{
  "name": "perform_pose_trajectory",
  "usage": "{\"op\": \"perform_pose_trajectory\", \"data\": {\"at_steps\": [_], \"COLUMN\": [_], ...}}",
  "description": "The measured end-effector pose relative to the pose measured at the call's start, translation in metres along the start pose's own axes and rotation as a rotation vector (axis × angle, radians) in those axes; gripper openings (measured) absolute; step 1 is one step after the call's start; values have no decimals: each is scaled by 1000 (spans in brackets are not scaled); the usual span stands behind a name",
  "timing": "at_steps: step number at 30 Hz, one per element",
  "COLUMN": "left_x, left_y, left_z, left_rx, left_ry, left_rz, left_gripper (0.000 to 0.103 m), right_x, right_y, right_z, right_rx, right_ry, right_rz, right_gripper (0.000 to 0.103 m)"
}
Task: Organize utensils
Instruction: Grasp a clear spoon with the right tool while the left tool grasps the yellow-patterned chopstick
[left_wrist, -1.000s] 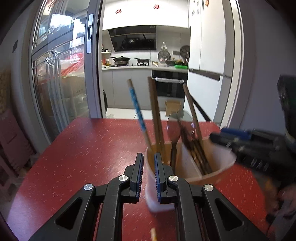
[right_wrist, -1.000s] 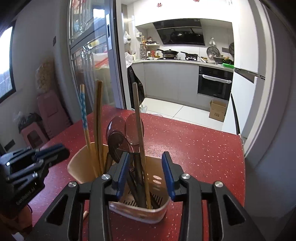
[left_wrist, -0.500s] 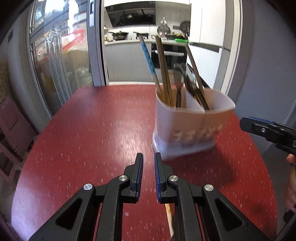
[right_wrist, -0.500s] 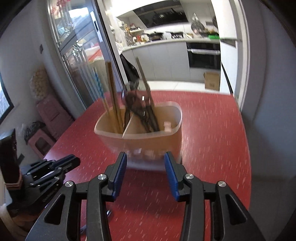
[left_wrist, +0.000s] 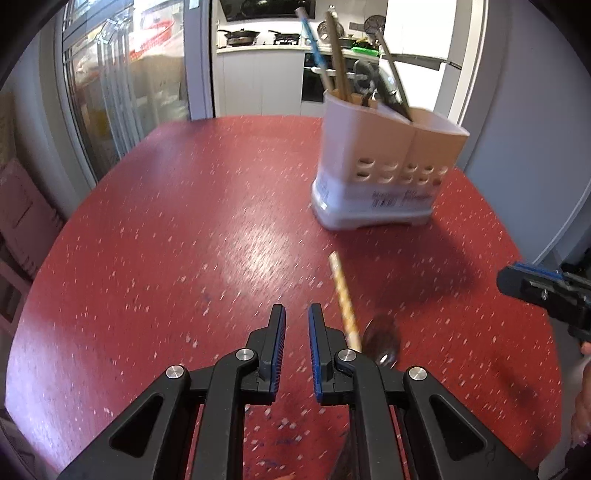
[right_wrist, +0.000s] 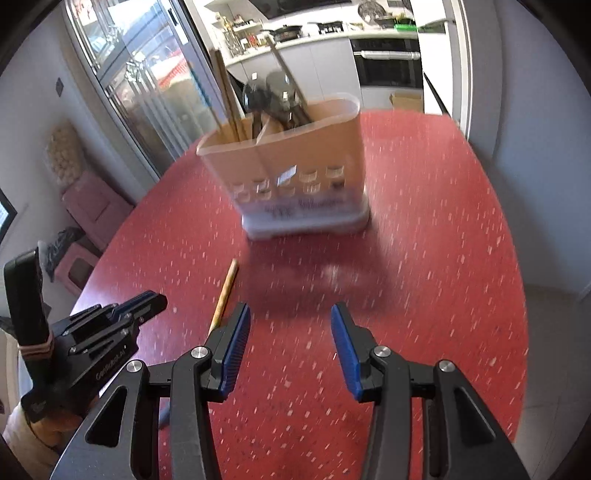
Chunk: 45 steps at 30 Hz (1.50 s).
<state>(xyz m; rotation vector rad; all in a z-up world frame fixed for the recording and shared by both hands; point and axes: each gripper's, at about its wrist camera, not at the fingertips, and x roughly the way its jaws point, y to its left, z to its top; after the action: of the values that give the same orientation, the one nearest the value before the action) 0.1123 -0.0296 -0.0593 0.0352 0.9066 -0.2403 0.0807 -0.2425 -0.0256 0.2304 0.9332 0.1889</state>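
A white two-compartment utensil holder (left_wrist: 388, 170) stands on the red table (left_wrist: 184, 221), with chopsticks (left_wrist: 334, 51) in one side and dark spoons (left_wrist: 369, 85) in the other. It also shows in the right wrist view (right_wrist: 295, 177). A yellow chopstick (left_wrist: 343, 295) lies on the table, just right of my left gripper (left_wrist: 296, 325), beside a dark spoon bowl (left_wrist: 382, 338). The left gripper's jaws stand a narrow gap apart, empty. My right gripper (right_wrist: 290, 328) is open and empty, short of the holder; the chopstick (right_wrist: 224, 291) lies by its left finger.
The table edge drops off at the right, by a grey wall (left_wrist: 535, 129). A glass sliding door (left_wrist: 122, 81) and the kitchen (left_wrist: 258, 55) lie beyond the table. Pink stools (right_wrist: 92, 218) stand on the floor at the left.
Both grippers have pulled back and up from the holder, which now stands farther away. The loose yellow chopstick and spoon on the table have come into view.
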Motion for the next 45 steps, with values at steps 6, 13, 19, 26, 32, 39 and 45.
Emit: {"op": "perform_pose_trajectory", "data": {"at_steps": [6, 13, 19, 26, 32, 39, 45], "left_x": [-2, -2, 2, 1, 5, 18, 38], "left_y": [25, 40, 40, 42, 37, 24, 9], "left_z": [-20, -40, -45, -43, -38, -25, -14], "left_rx": [-9, 21, 3, -13, -15, -30, -44], "left_ry": [-4, 14, 43, 54, 75, 122, 190], "left_rz": [46, 67, 63, 52, 20, -35, -41], "left_gripper": [103, 103, 103, 103, 103, 103, 102], "right_x": [18, 44, 69, 89, 99, 81, 64], "right_y": [6, 9, 12, 28, 32, 14, 2], "right_z": [-21, -31, -33, -27, -27, -27, -26], "right_rx": [53, 148, 242, 263, 259, 255, 248], "right_ry": [90, 189, 242, 230, 237, 200, 177], "right_rz": [30, 122, 233, 273, 249, 252, 241], "right_gripper": [49, 49, 49, 38, 4, 2, 2]}}
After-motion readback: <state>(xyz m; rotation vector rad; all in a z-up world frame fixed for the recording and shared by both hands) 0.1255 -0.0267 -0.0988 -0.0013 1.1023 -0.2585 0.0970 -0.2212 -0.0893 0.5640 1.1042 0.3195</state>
